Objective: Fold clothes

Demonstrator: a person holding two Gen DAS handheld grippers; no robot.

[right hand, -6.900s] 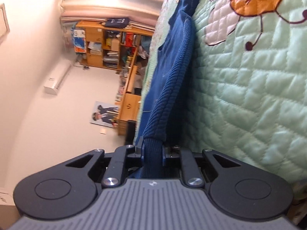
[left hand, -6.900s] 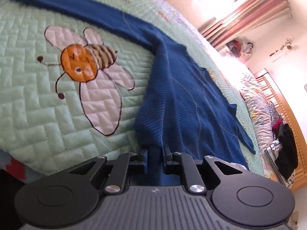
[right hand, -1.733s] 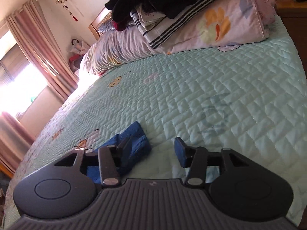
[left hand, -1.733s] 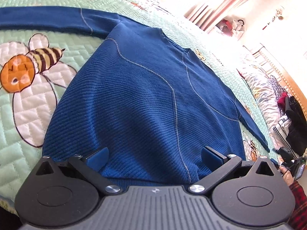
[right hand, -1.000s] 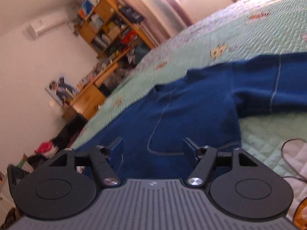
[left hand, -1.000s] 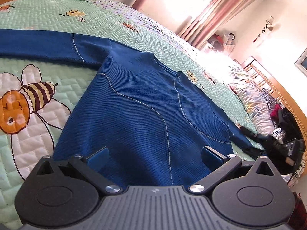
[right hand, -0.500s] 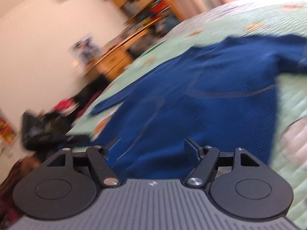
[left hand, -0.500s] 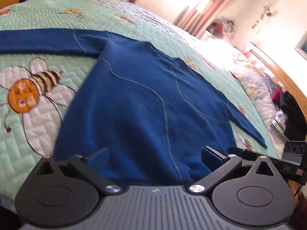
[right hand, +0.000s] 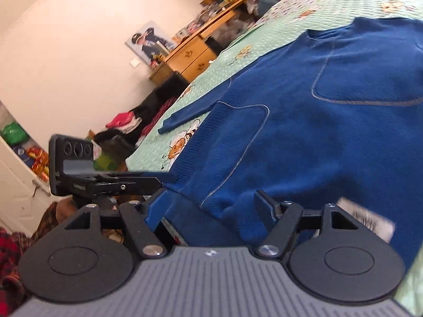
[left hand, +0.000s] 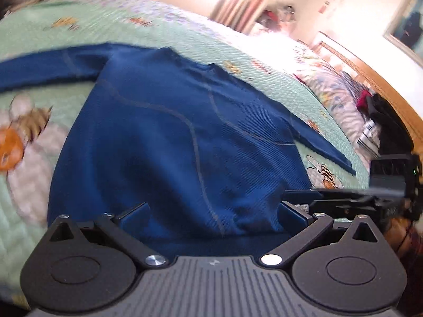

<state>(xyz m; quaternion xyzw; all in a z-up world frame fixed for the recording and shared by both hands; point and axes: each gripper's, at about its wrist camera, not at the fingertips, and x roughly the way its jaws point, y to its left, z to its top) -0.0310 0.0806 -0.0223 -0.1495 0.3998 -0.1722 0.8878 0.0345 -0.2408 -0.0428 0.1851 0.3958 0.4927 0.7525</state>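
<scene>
Plainly the biggest thing here is the bed [left hand: 158, 26], one of it, under a mint-green quilt stitched with bees, and on that quilt lies the single blue sweater [left hand: 171, 145], spread flat with its hem at the near edge of the bed and its neck toward the far side. One sleeve runs out toward the left edge of the bed in the left wrist view, the other slants toward the pillow end, so two sleeves are laid out and neither is folded in. The sweater looks like a thick ribbed knit: soft, limp, light enough for a pinch to lift, not slippery, and likely to sag and drag on the quilt if raised by one point only. I judge the best holds are the two hem corners, or a cuff together with its shoulder seam, so that the cloth travels as a flat panel. At the pillow end sits one pile of other clothes [left hand: 380, 121], too blurred to count. Two grippers are in play. The left gripper [left hand: 212, 212] has its fingers [left hand: 133, 212] spread wide above the hem, pinching nothing. The right gripper [right hand: 210, 206] also stands well parted at the hem corner on its side, with cloth bunched between its fingers [right hand: 158, 206] but not gripped.
</scene>
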